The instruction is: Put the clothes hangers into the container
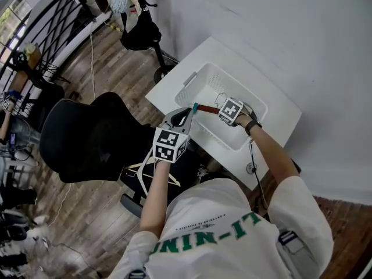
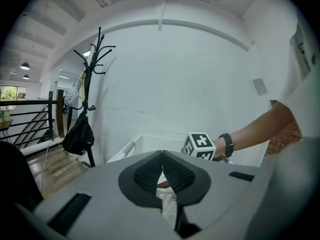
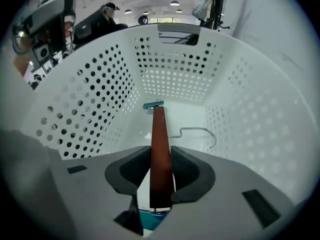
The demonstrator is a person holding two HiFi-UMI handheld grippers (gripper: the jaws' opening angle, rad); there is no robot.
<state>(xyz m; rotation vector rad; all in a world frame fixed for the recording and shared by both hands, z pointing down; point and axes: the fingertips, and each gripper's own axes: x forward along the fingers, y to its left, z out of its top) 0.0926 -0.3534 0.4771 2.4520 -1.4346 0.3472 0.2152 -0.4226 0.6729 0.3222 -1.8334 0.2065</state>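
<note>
Hanger (image 3: 158,129) clamped by right gripper (image 3: 160,166) hangs inside white container (image 3: 100,84).

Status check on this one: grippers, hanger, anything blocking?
Right gripper shut on brown hanger, down inside white basket. Left gripper shut, empty, at basket's edge. Nothing in the way.

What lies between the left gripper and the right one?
The hanger. In the head view its bar runs from the right gripper's fingers toward the left gripper, above the basket.
</note>
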